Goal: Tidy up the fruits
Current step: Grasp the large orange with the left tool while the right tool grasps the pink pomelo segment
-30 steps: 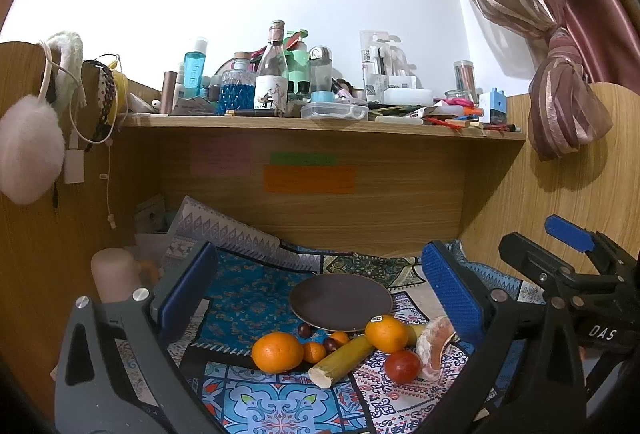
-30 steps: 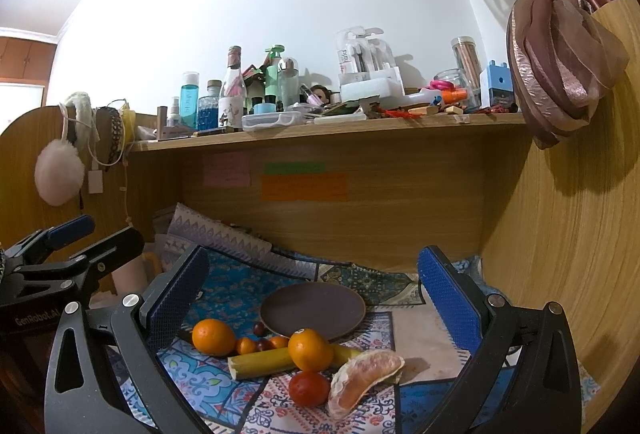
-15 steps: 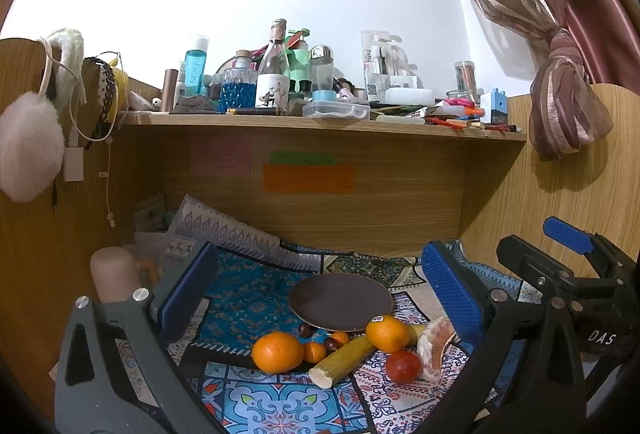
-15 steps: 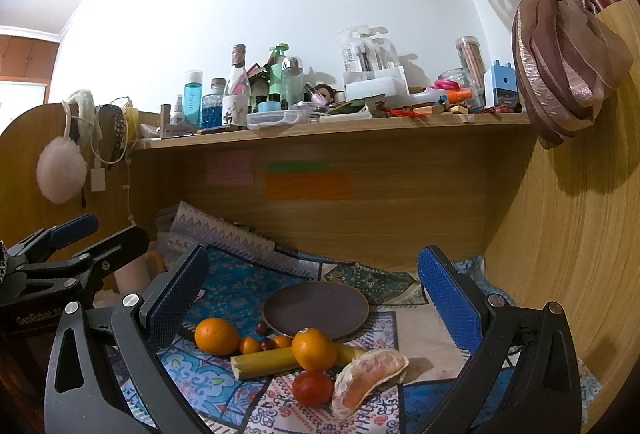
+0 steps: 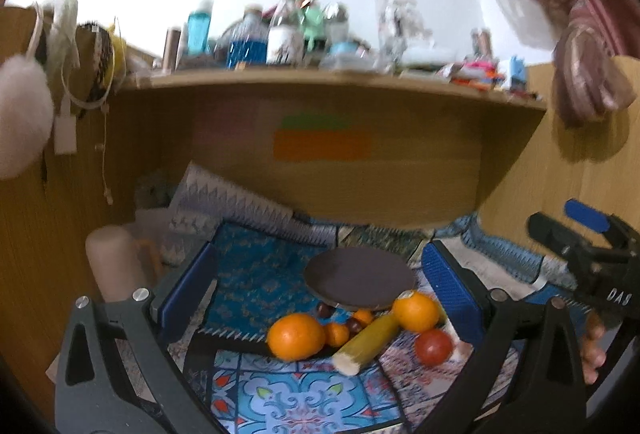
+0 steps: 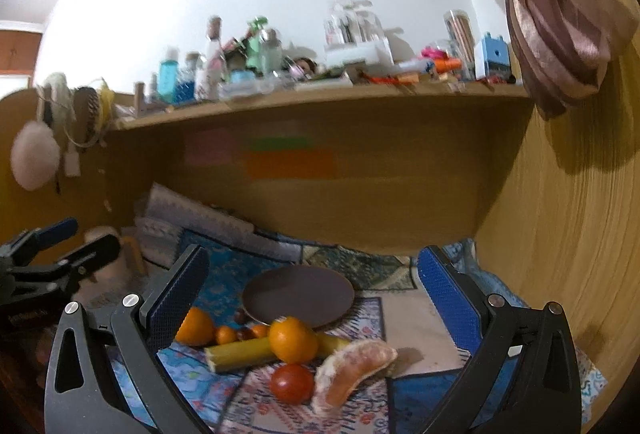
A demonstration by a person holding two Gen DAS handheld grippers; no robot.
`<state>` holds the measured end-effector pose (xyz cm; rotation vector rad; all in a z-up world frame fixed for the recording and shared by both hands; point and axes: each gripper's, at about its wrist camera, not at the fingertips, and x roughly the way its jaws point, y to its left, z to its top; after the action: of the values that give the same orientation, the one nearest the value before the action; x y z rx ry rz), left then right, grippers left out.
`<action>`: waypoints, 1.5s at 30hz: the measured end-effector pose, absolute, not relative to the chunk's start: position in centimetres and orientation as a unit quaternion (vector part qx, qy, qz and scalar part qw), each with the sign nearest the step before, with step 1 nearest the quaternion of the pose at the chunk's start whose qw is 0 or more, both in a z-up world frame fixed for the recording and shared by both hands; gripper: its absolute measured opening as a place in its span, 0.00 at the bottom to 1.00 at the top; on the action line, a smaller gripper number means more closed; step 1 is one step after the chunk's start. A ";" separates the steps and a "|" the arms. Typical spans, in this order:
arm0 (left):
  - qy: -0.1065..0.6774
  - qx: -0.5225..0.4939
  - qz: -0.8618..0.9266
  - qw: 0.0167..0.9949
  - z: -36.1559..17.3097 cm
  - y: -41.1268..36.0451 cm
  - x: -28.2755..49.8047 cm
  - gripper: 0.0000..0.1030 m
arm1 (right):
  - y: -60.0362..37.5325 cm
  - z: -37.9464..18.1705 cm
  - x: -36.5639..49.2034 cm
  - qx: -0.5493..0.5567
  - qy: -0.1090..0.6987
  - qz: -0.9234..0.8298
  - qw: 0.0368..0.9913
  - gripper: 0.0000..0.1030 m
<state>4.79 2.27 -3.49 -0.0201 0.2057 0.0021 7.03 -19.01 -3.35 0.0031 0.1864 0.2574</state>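
Note:
A dark brown plate lies on a patterned cloth. In front of it lie two oranges, a tomato, a yellow-green cane stick, small kumquats and dark berries. In the right wrist view a peeled citrus segment lies beside the tomato and an orange. My left gripper is open and empty above the fruit. My right gripper is open and empty, near the segment.
A wooden shelf crowded with bottles overhangs the desk. Wooden side walls close in left and right. A pale cylinder stands at left. Folded patterned cloth lies at the back. A curtain hangs at upper right.
Both grippers have dipped forward and down toward the fruit; the fruit and plate appear nearer and the view is motion-blurred. Both stay open.

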 end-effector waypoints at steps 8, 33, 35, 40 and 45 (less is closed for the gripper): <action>0.199 -0.021 0.001 0.980 -7.5 5.5 9.3 0.84 | -20.8 -7.6 11.5 -0.017 0.192 0.099 0.976 0.94; 0.374 -0.001 -0.071 0.925 -14.5 5.8 18.3 0.73 | -20.2 -14.6 17.4 0.032 0.373 0.113 0.920 0.78; 0.379 -0.002 -0.070 0.923 -14.9 5.8 18.7 0.73 | -19.7 -14.6 17.4 0.013 0.375 0.108 0.921 0.77; 0.386 -0.011 -0.070 0.920 -15.9 6.0 19.5 0.72 | -20.0 -14.8 17.5 0.029 0.391 0.118 0.912 0.71; 0.380 -0.023 -0.077 0.921 -16.0 6.1 19.6 0.66 | -20.5 -15.3 17.7 0.063 0.407 0.123 0.903 0.69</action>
<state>19.59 6.05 -15.95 -0.0473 0.7811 -0.1587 17.74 -20.53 -15.33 0.1295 0.8418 0.2540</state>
